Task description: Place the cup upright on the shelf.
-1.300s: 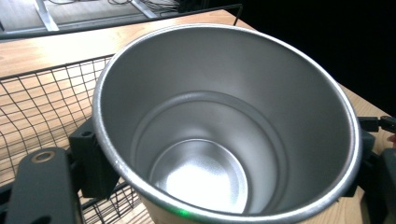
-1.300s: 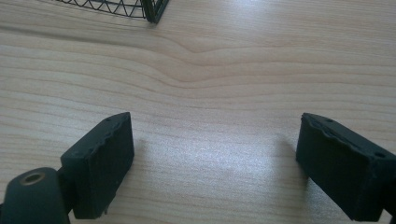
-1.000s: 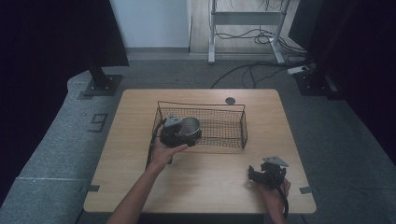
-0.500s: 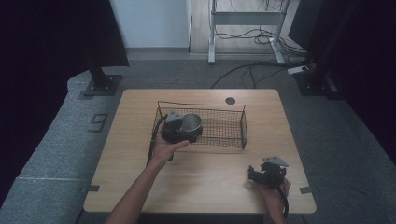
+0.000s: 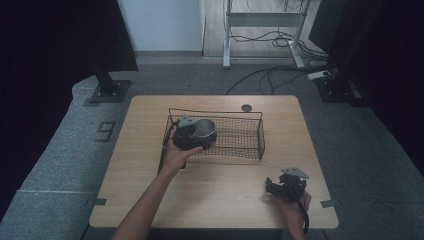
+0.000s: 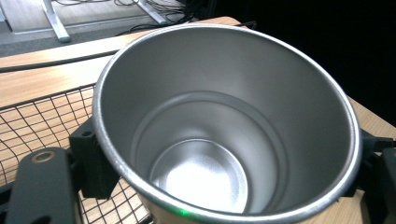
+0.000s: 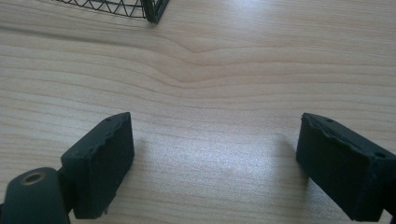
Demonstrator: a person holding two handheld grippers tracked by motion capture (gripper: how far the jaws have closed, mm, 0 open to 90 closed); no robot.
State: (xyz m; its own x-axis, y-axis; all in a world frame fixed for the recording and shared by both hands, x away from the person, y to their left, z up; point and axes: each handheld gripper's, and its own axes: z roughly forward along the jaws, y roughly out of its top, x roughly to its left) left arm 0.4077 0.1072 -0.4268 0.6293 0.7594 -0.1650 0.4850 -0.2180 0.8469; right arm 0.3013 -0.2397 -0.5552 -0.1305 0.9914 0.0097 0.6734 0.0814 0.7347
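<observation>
Fingers of the left gripper [image 5: 196,134] pinch a steel cup [image 5: 202,129] from two sides; in the high view they hold it over the left end of the wire basket [image 5: 250,145], at the far middle of the desk [image 5: 220,200]. The cup seems to lean, its mouth turned toward the person, so its long axis is not upright. The right gripper [image 5: 284,186] rests near the front right corner of the desk, well apart from the basket, so the left hand is clearly the nearer one.

From the left gripper view, the cup [image 6: 224,140] sits between the two fingers [image 6: 91,163], its open mouth facing the camera, with basket mesh [image 6: 37,121] below and behind it.

From the right gripper view, the fingers [image 7: 100,161] are spread wide over bare wood, holding nothing; a corner of the basket [image 7: 149,10] lies ahead.
</observation>
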